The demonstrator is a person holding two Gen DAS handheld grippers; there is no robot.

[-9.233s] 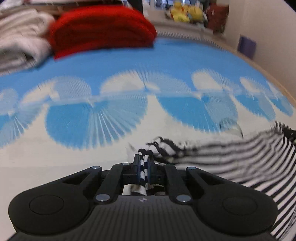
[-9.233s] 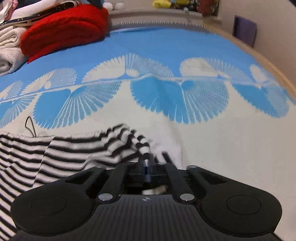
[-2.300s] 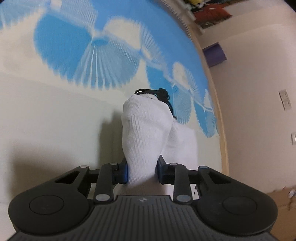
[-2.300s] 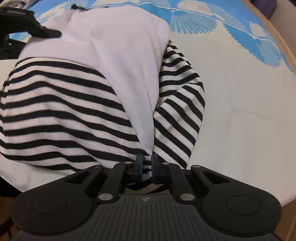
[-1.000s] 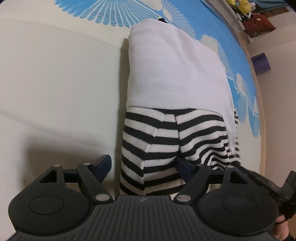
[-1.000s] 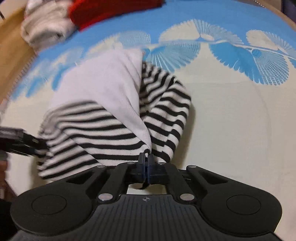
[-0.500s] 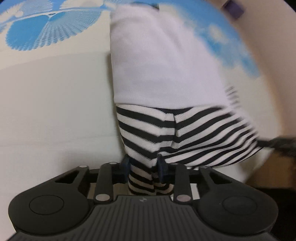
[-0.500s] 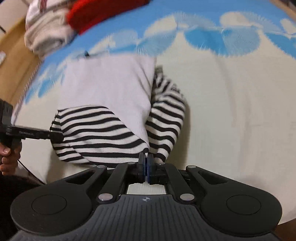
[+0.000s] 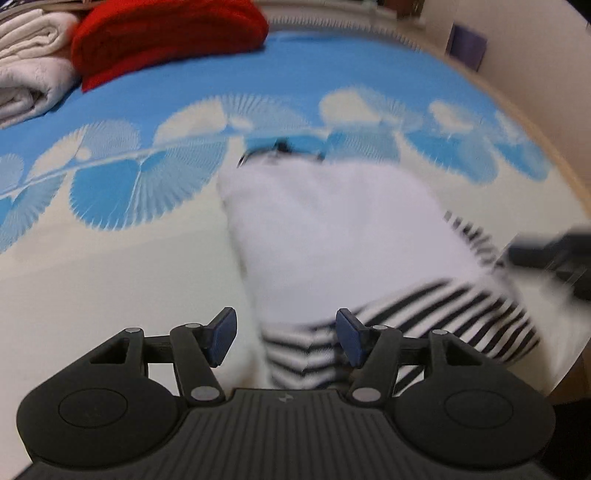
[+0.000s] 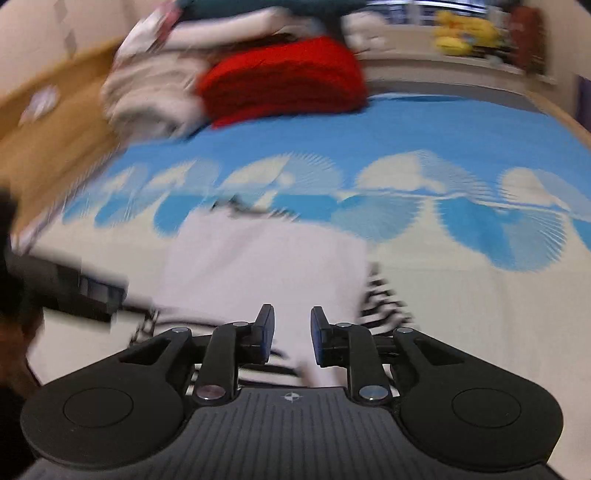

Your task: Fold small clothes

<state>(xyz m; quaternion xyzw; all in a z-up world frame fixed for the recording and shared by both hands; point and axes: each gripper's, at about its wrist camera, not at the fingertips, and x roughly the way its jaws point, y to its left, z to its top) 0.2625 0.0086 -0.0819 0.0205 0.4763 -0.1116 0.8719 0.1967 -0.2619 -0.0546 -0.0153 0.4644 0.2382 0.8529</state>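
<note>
A small garment, white on top with black-and-white stripes at its near end point(image 9: 332, 236), lies folded on the bed. A black hanger hook point(image 9: 273, 147) shows at its far end. My left gripper point(image 9: 284, 341) is open, its fingers either side of the striped near edge. My right gripper point(image 10: 289, 334) is open and empty just above the garment point(image 10: 266, 269), near its striped edge. The right gripper shows as a dark blur at the right of the left wrist view point(image 9: 550, 254). The left gripper shows likewise at the left of the right wrist view point(image 10: 66, 291).
The bed cover point(image 9: 110, 258) is cream with blue fan patterns. A red folded blanket point(image 9: 166, 37) and pale folded towels point(image 9: 26, 74) lie at the far left. Yellow soft toys point(image 10: 465, 33) sit on a far shelf. The bed's wooden edge point(image 10: 48, 122) runs along the left.
Both grippers have opened and let go of the striped edge. The garment now lies flat on the bed. Both views have swung up toward the far end of the bed.
</note>
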